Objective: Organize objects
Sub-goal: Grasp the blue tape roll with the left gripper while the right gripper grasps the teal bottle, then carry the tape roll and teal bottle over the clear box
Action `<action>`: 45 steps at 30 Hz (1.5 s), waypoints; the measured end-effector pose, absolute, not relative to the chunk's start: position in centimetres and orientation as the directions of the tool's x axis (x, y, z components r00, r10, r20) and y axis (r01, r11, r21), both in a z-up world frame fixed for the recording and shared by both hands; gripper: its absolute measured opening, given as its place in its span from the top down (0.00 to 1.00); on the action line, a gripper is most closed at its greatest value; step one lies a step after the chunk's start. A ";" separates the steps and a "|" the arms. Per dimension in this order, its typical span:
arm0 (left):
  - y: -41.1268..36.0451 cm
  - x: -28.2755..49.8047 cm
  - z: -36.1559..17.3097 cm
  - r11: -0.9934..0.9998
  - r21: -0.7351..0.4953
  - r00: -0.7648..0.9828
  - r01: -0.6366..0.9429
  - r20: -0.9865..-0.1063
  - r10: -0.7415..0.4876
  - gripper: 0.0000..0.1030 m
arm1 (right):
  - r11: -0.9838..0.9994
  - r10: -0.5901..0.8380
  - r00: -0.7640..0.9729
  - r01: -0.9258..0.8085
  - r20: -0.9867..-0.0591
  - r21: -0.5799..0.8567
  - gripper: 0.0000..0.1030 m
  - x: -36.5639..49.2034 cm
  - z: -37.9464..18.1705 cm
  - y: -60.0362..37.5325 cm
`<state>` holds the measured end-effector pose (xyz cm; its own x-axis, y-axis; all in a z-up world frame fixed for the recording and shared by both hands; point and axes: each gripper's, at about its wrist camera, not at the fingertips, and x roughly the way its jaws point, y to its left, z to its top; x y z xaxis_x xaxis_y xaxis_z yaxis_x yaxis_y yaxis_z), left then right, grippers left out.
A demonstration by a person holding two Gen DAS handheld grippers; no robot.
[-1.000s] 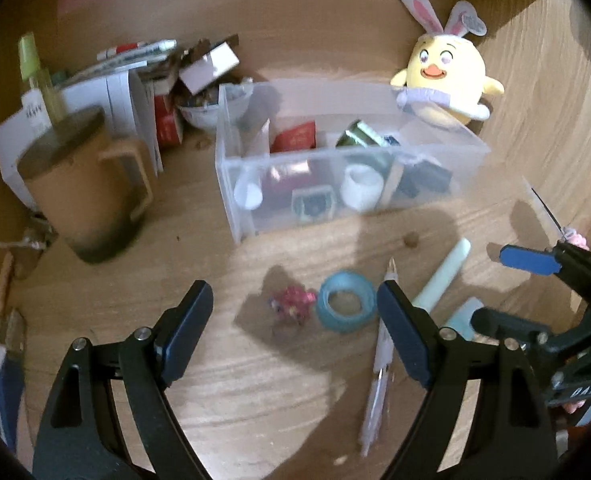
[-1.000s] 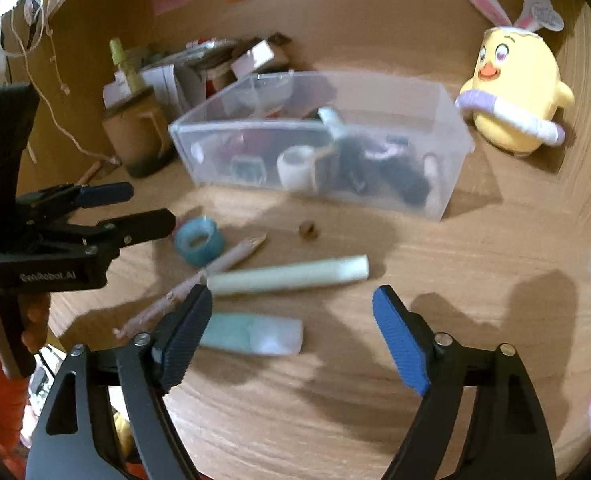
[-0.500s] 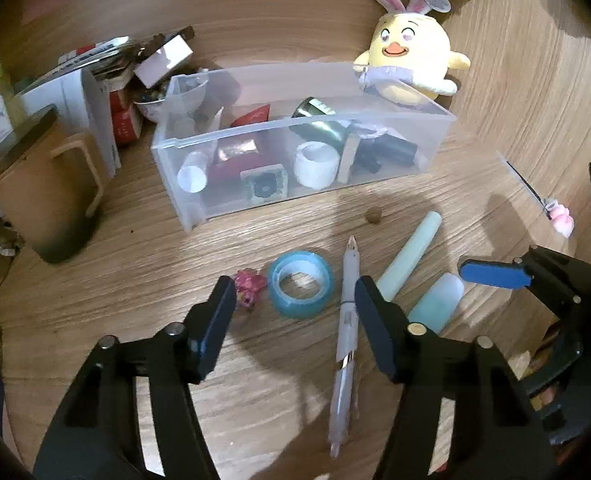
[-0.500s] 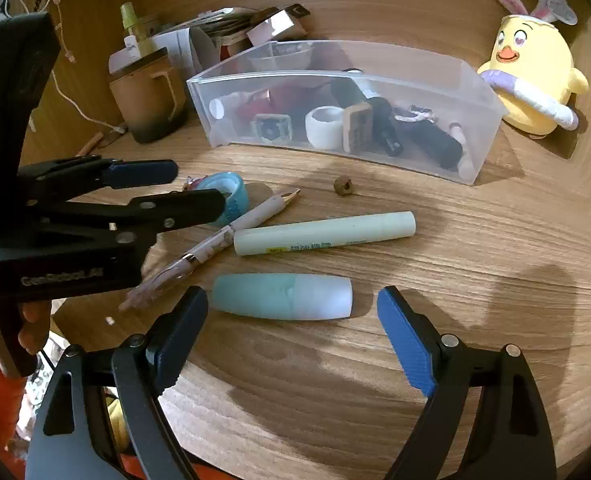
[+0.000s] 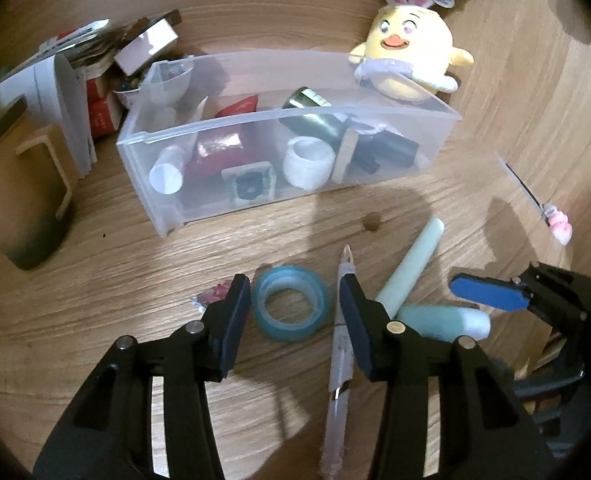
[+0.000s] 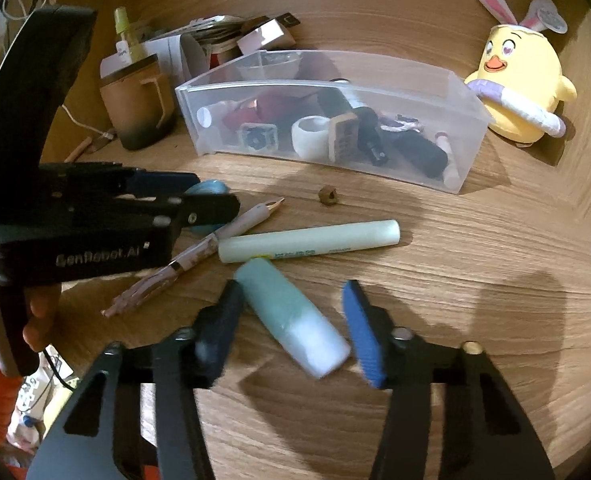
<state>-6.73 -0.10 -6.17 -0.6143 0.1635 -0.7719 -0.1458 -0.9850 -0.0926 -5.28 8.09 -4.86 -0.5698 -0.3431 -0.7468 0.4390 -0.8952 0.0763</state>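
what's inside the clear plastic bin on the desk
Inside the clear bin: white tape roll, square stamp, white tube, red packets, dark cylinders. Whatever lies beneath them is hidden.

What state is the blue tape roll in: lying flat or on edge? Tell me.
Lying flat. The blue tape roll rests on the desk with its round hole facing up, between the closing jaws of the left gripper.

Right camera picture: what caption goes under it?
Right gripper closing around a teal tube lying on the wooden desk.
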 end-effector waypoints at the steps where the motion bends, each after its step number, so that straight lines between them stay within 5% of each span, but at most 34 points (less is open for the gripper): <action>1: 0.1 -6.7 -6.2 -0.985 -0.080 -0.616 -0.152 -0.772 0.158 0.55 | -0.896 -0.344 -0.570 0.436 -0.746 0.080 0.68 -5.3 -4.8 8.2; 5: 0.7 -6.5 -6.2 -0.983 -0.061 -0.620 -0.175 -0.768 0.158 0.59 | -0.897 -0.357 -0.566 0.428 -0.744 0.104 0.78 -5.7 -4.8 8.9; 45: -0.8 -7.9 3.4 -0.992 -0.122 -0.814 -0.016 -0.575 0.084 0.63 | -0.911 -0.386 -0.749 0.403 -0.539 0.093 0.78 -11.6 4.6 12.0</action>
<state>-7.95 -0.77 3.38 -0.8137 0.0837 -0.5753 -0.0155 -0.9924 -0.1224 -11.64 12.00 4.58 -0.7488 -0.3863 -0.5385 0.4027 -0.9106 0.0932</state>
